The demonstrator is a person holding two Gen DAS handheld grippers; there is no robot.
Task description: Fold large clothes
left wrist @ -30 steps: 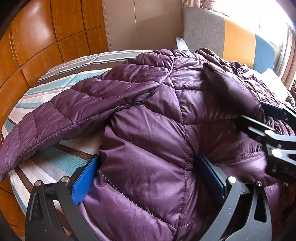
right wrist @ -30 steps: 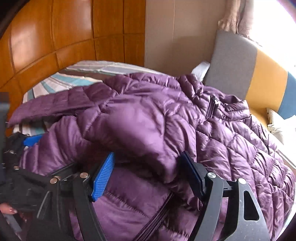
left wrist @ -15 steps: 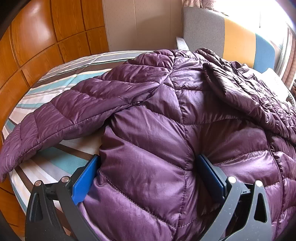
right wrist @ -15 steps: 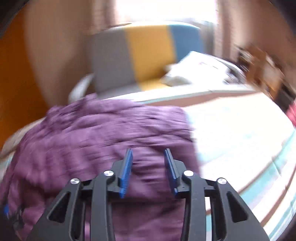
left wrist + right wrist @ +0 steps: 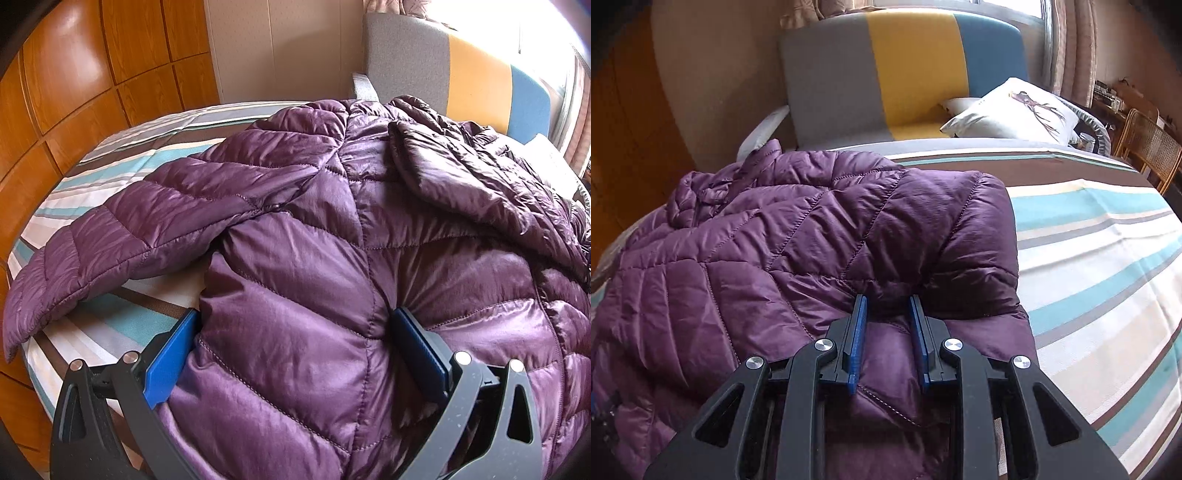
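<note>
A purple quilted jacket (image 5: 314,229) lies spread on the striped bed (image 5: 110,177), one sleeve (image 5: 122,236) stretched out to the left. Its other sleeve (image 5: 461,177) is folded across the body. My left gripper (image 5: 295,325) stands wide open at the jacket's near edge, with a puffed part of the body between its blue pads (image 5: 171,356). In the right wrist view the jacket (image 5: 757,251) ends at a folded right edge. My right gripper (image 5: 886,306) sits at that edge, jaws narrow and closing, with a fold of the jacket between its pads (image 5: 858,332).
A grey, yellow and blue sofa back (image 5: 905,70) stands beyond the bed, with a white cushion (image 5: 1015,110) on it. Wooden wall panels (image 5: 74,74) run along the left. A wicker chair (image 5: 1152,147) is at far right. Bare striped sheet (image 5: 1108,266) lies right of the jacket.
My right gripper let go of the sleeve beside the left gripper, swung across to the jacket's right edge and narrowed its jaws. The sleeve now lies across the body. The left gripper has not moved.
</note>
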